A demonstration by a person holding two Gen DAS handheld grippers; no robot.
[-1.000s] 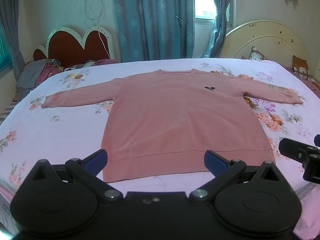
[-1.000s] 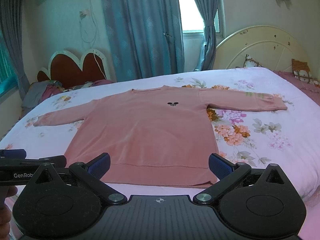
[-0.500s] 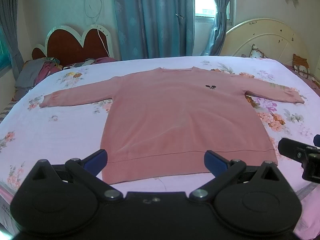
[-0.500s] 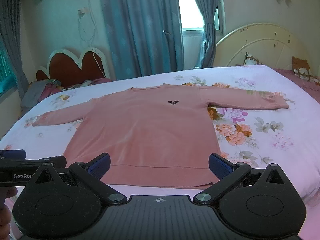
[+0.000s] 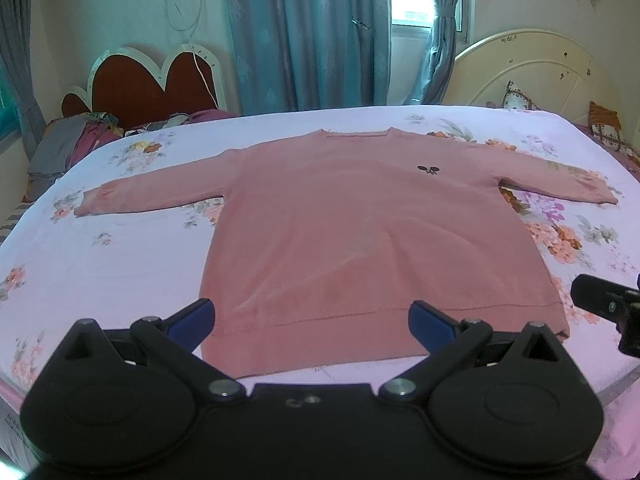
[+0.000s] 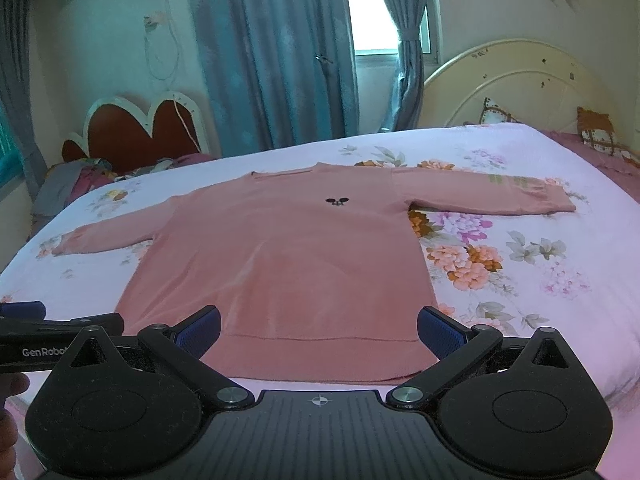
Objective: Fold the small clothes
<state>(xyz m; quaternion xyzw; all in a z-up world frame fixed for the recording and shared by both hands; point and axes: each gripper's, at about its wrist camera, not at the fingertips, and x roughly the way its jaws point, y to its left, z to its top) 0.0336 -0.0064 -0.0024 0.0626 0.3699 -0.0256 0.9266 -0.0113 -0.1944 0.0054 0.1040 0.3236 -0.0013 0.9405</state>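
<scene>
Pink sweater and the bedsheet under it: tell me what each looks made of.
Pink sweater: apparently a soft knit, matte with a faint fuzzy sheen; the ribbed band along its hem points to knitwear. Bedsheet: looks like thin woven cloth, smooth and matte, printed with flowers; the exact fibre cannot be told.

I see soft daylight that comes from the window [image 5: 416,12] at the far side, between the curtains [image 5: 304,32]; the glass there is overexposed, almost white. The room is evenly bright, with only faint shadows. The fisheye bends the edges strongly, and the corners are dark. The focus is acceptable, slightly soft.
</scene>
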